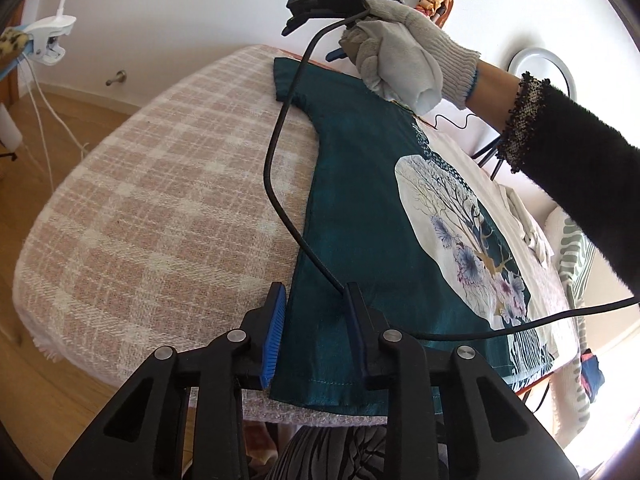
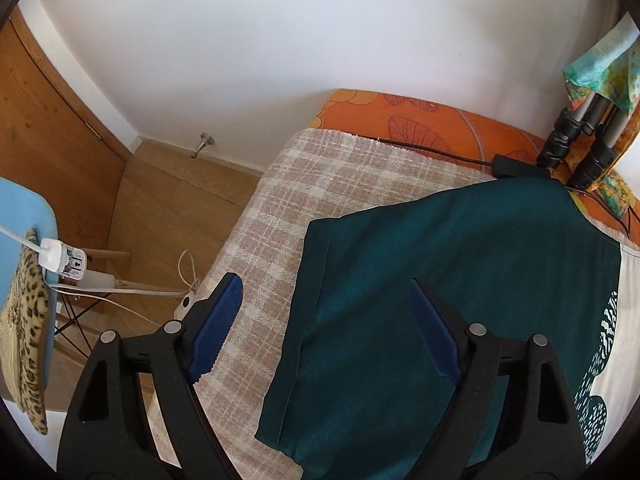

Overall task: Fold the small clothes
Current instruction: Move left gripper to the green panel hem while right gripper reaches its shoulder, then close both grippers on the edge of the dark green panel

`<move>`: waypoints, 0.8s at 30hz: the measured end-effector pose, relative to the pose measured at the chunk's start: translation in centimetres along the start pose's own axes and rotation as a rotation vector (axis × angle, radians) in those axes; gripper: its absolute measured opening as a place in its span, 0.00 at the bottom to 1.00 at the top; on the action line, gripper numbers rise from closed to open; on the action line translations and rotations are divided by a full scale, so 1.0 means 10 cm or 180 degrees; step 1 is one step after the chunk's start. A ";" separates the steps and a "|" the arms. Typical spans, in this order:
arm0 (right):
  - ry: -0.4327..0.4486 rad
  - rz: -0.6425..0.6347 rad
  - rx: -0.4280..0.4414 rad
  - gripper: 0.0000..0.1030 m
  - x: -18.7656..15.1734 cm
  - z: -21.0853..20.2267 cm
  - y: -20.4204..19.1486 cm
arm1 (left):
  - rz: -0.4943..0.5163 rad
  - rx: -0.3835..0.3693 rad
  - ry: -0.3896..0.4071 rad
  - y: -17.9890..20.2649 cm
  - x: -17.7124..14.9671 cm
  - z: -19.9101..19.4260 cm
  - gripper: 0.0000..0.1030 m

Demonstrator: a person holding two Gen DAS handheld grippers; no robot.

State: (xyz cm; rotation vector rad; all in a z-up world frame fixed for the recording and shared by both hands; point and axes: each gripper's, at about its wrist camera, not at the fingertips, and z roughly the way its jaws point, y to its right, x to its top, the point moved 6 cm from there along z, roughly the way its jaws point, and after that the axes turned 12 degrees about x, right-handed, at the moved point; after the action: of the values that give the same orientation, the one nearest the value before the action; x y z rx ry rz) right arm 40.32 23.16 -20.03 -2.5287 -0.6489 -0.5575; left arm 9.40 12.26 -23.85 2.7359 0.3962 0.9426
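Note:
A dark teal T-shirt (image 1: pixel 360 208) with a white oval tree-and-flower print lies flat on a pink plaid blanket (image 1: pixel 160 200). My left gripper (image 1: pixel 316 332) is at the shirt's near hem corner. Its blue pads straddle the flat fabric with a narrow gap and do not pinch it. A gloved hand (image 1: pixel 408 56) holds my right gripper (image 1: pixel 310 42) above the far sleeve (image 1: pixel 286 80). In the right wrist view, the right gripper (image 2: pixel 326 328) stands wide open. The sleeve (image 2: pixel 400 280) of the T-shirt lies under it, with one pad over the blanket (image 2: pixel 272 260) and one over the teal cloth.
A black cable (image 1: pixel 276 160) trails across the shirt. More light clothes (image 1: pixel 532 232) lie on the right. An orange sheet (image 2: pixel 420 120) and tripod legs (image 2: pixel 576 140) are by the wall. A blue chair (image 2: pixel 28 216) with a leopard cushion and white cords (image 2: pixel 132 292) stands on the wooden floor.

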 end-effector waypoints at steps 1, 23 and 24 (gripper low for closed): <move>-0.0041 -0.0030 -0.0017 0.79 0.00 0.07 -0.02 | -0.0005 -0.0017 0.0000 0.00 0.00 0.00 0.21; -0.0381 -0.0326 -0.0485 0.04 0.04 0.30 0.09 | -0.0197 -0.0078 0.0045 -0.03 0.01 -0.05 0.02; -0.0348 -0.0325 -0.0466 0.04 0.06 0.24 0.08 | -0.0196 -0.0051 0.0050 -0.04 0.01 -0.07 0.02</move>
State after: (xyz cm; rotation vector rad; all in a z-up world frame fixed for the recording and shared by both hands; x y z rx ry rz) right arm 41.85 23.94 -21.95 -2.6898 -0.8079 -0.5220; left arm 8.95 12.70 -23.40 2.6871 0.4710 0.9480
